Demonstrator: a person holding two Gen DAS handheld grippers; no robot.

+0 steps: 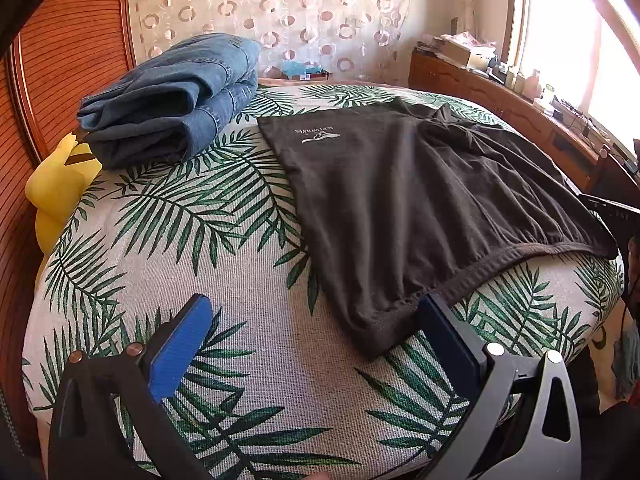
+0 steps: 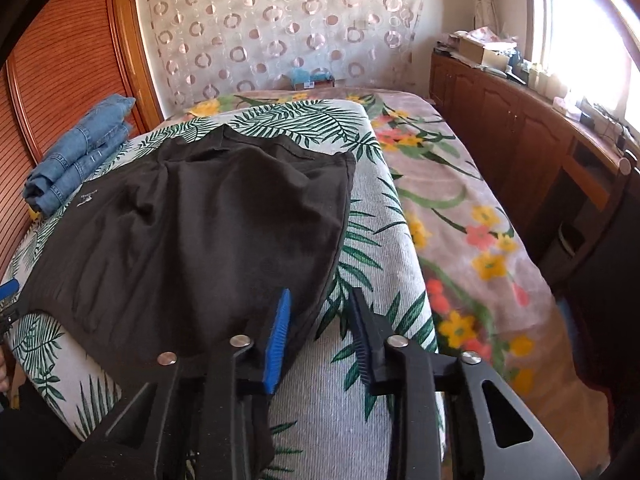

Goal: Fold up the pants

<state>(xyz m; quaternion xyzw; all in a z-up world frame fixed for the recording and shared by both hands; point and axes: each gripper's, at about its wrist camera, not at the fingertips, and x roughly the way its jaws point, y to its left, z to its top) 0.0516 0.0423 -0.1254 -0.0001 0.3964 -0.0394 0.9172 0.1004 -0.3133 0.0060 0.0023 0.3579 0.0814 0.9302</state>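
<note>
I'm working in a home bedroom: a bed [image 2: 460,216] under a floral blanket, wooden wardrobe doors [image 2: 76,60], a patterned curtain [image 2: 280,28], a cluttered sideboard [image 2: 520,112] beneath a sunny window [image 2: 588,32]

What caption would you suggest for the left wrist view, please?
Open left tongs frame the near corner of dark pants spread on a palm-print cover, folded jeans beyond.

Leaf-print bed [image 1: 248,360], dark pants [image 1: 420,208], folded jeans [image 1: 172,100]
</note>
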